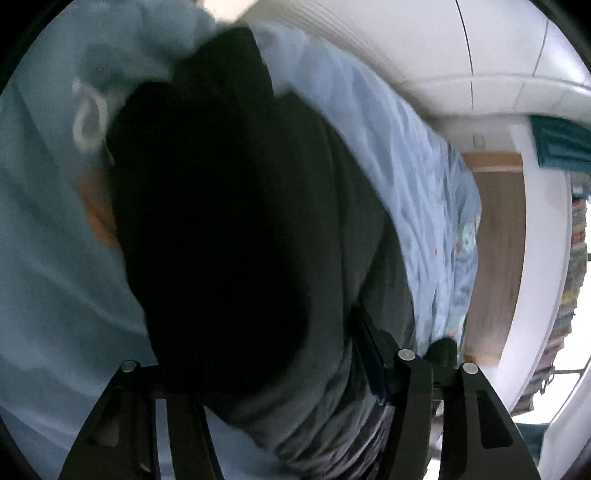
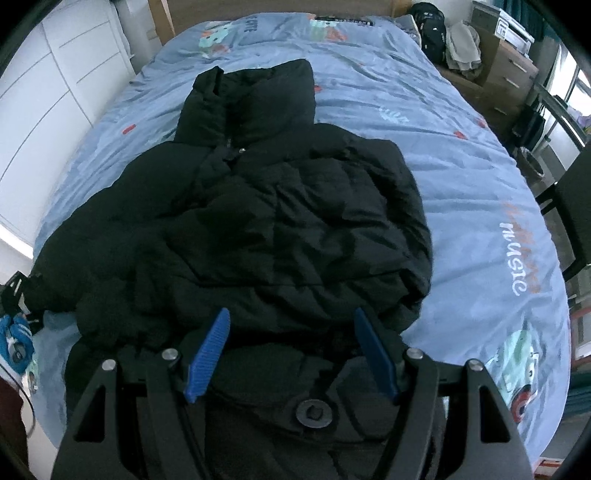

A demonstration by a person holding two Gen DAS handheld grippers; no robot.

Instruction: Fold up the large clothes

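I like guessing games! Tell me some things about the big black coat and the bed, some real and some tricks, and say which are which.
1. The black coat lies on a blue bedcover. True.
2. The right gripper has red fingers. False: its fingers are blue.
3. The right gripper's fingers stand apart above the coat's near edge. True.
4. The coat's hood points toward the far end of the bed. True.
5. The bedcover is plain, with no pictures or words. False: it has cartoon pictures and white lettering.
6. A white backpack sits past the far corner of the bed. False: the backpack is black.
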